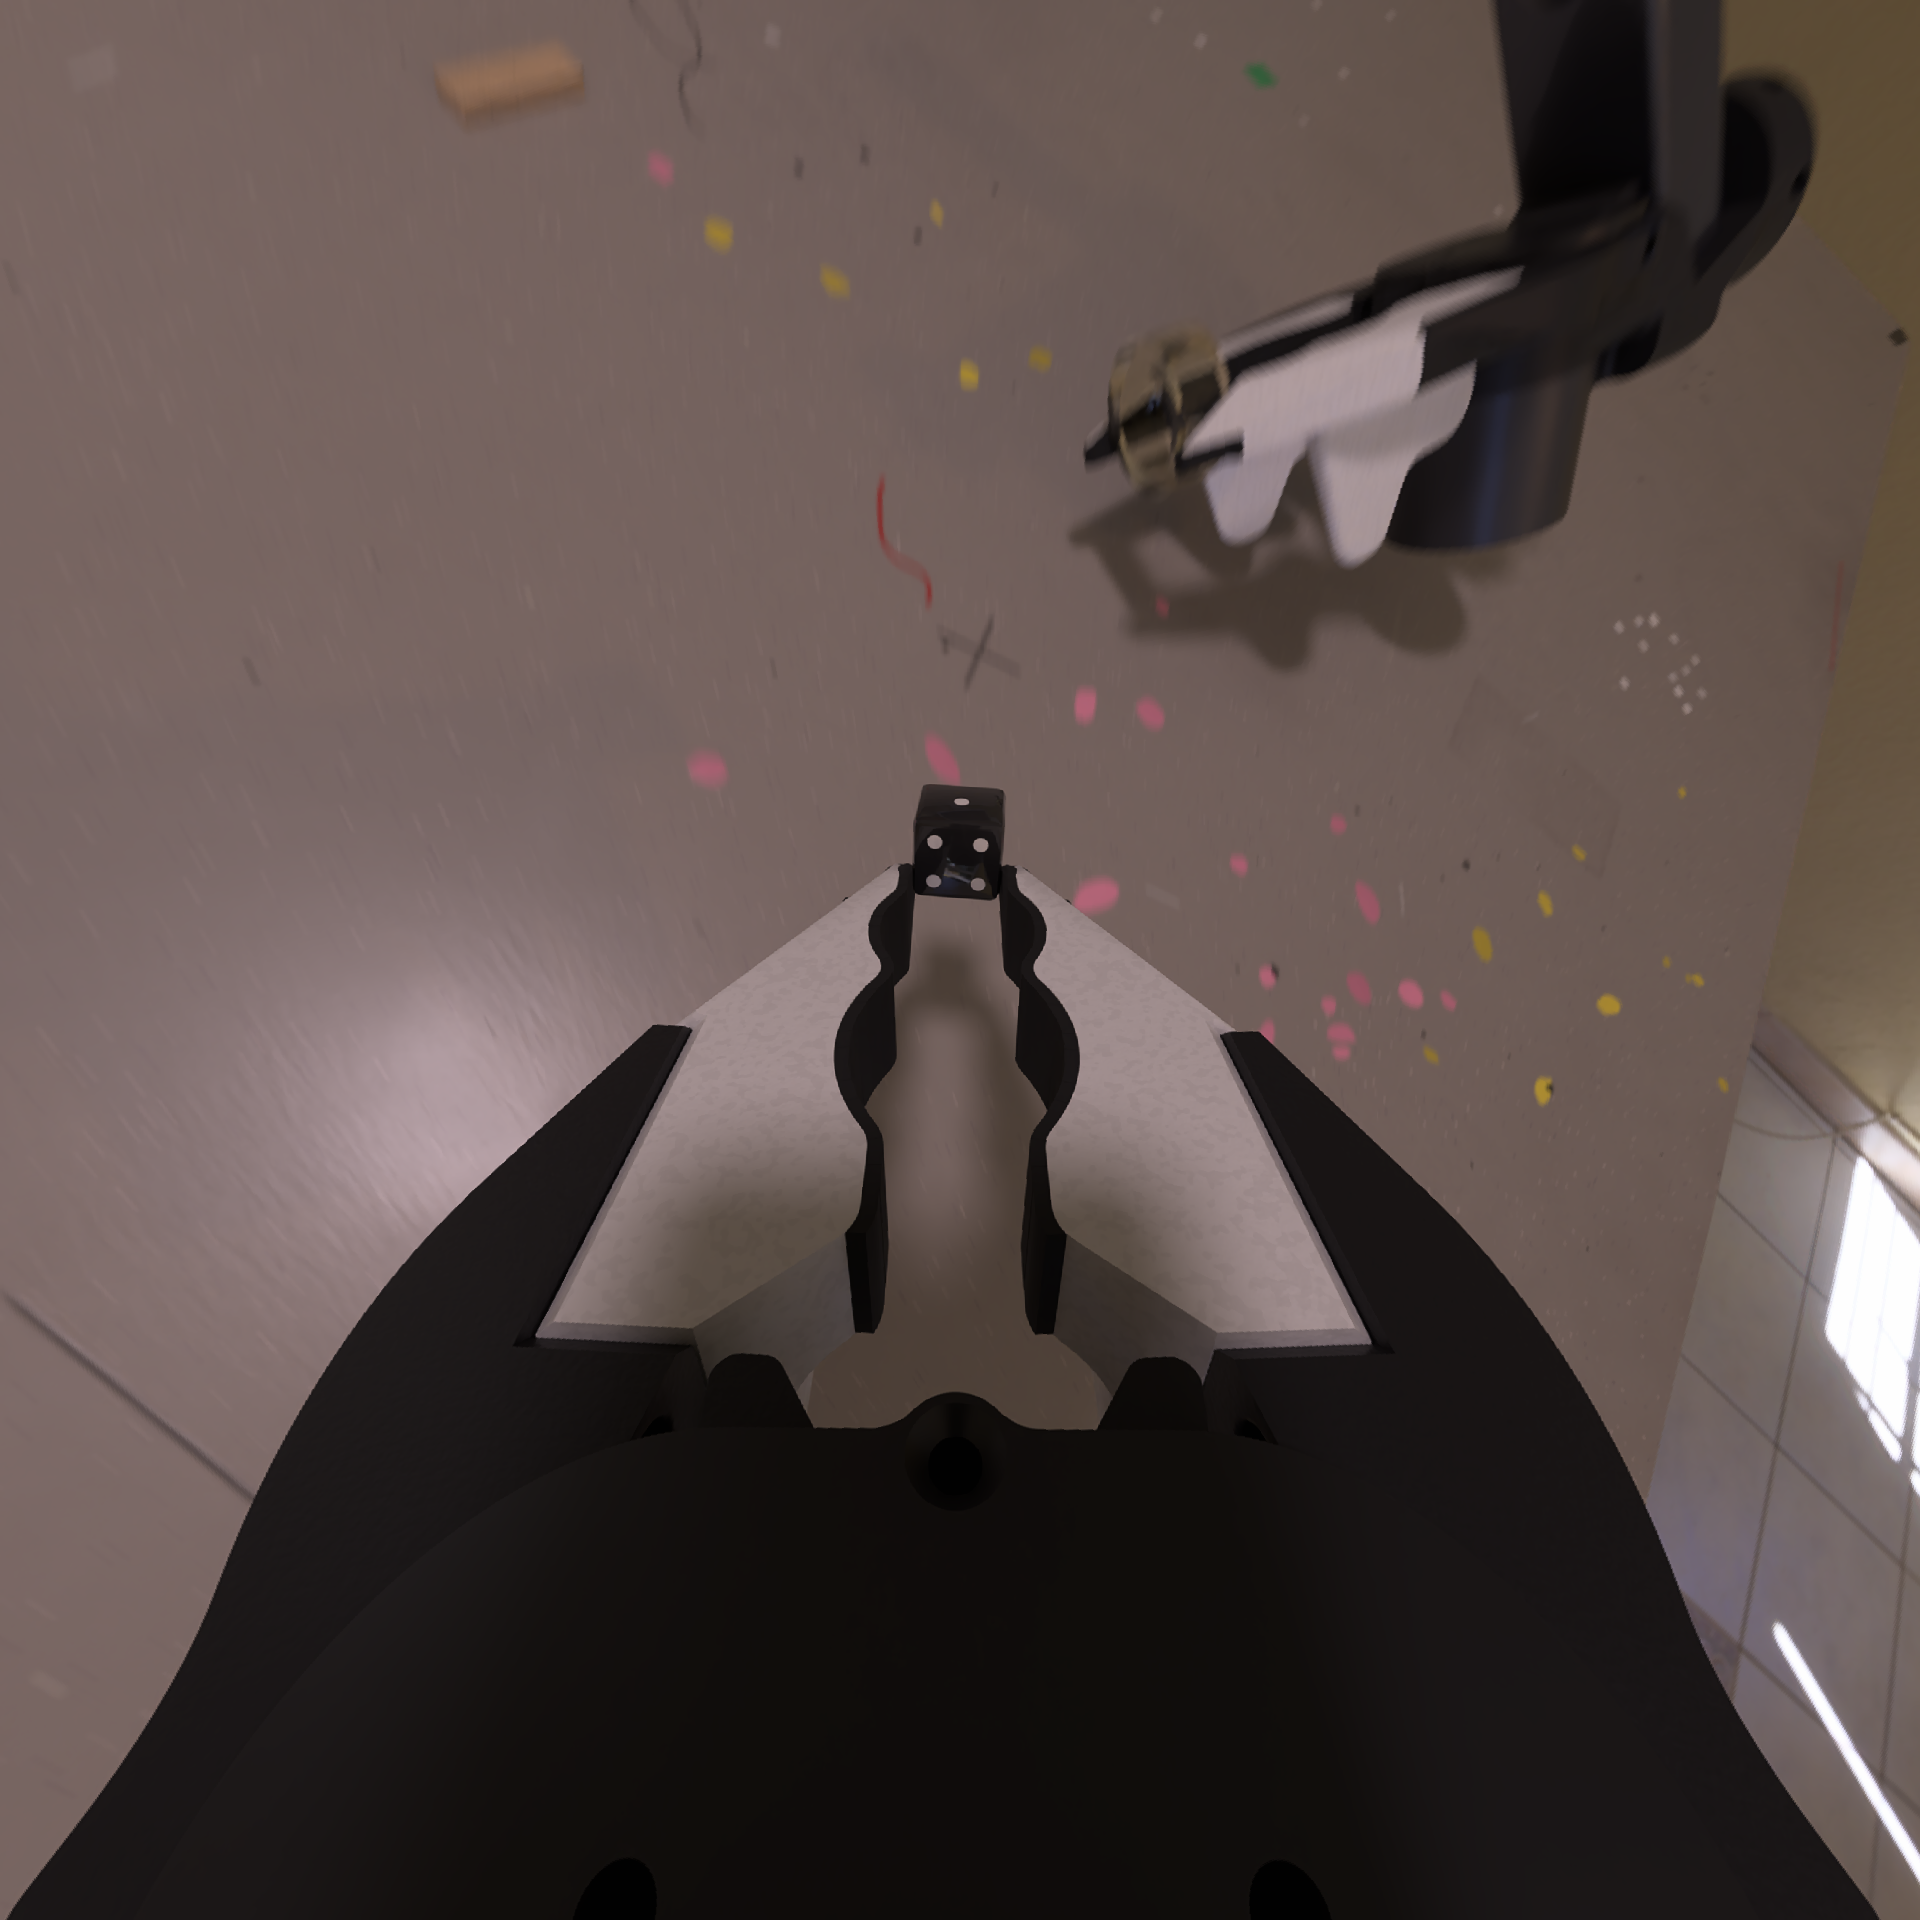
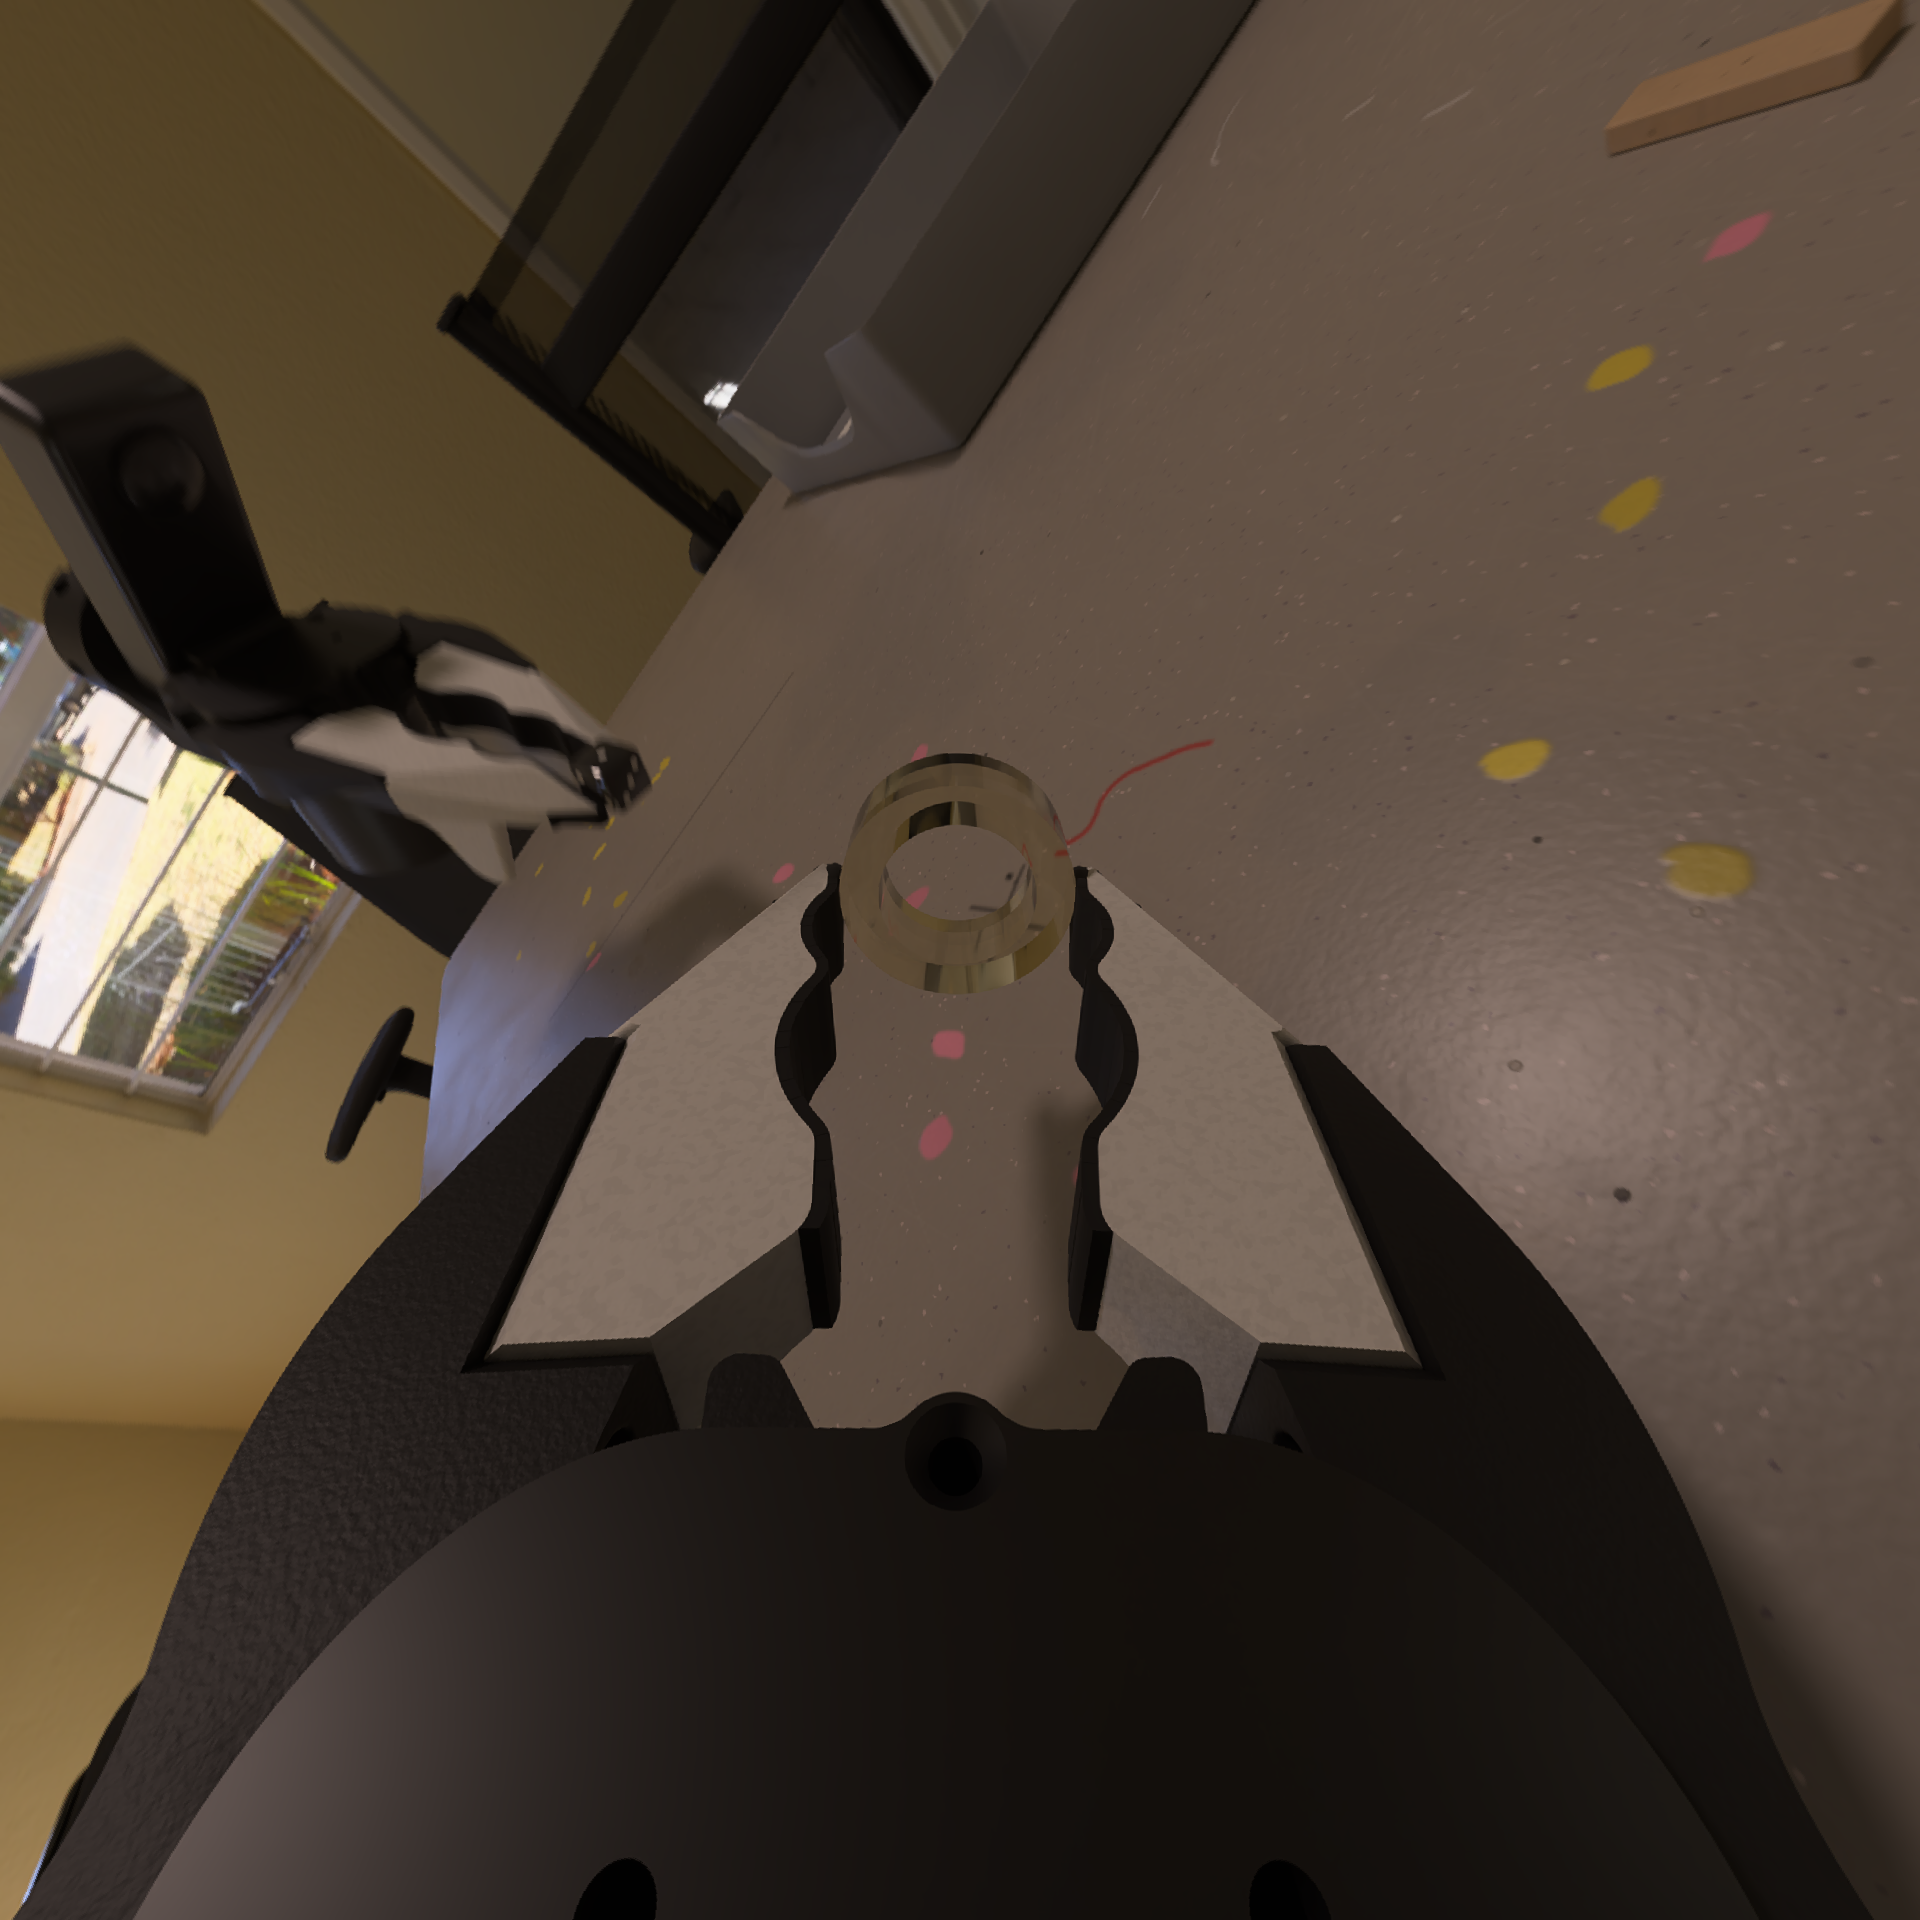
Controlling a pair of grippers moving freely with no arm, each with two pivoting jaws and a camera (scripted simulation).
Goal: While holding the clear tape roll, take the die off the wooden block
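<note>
Two grippers appear, each pinching one object above the desk [image 1: 416, 623]. Left gripper [image 1: 958, 883]: its fingertips close on a black die [image 1: 958, 852] with white pips, held clear of the speckled grey surface, a four-pip face toward the camera. From that gripper, the wooden block [image 1: 507, 79] lies flat on the desk at 11 o'clock, well apart from the die. Right gripper [image 2: 956, 883]: its fingertips pinch the clear tape roll [image 2: 956, 871] from both sides, the roll's open hole facing the camera. In the right wrist view the wooden block [image 2: 1745, 78] lies at 1 o'clock and the left gripper [image 2: 613, 774], die at its tip, at 9 o'clock. Pink and yellow spots [image 2: 1709, 871] and a thin red thread [image 2: 1138, 774] mark the desk [image 2: 1351, 623].
</note>
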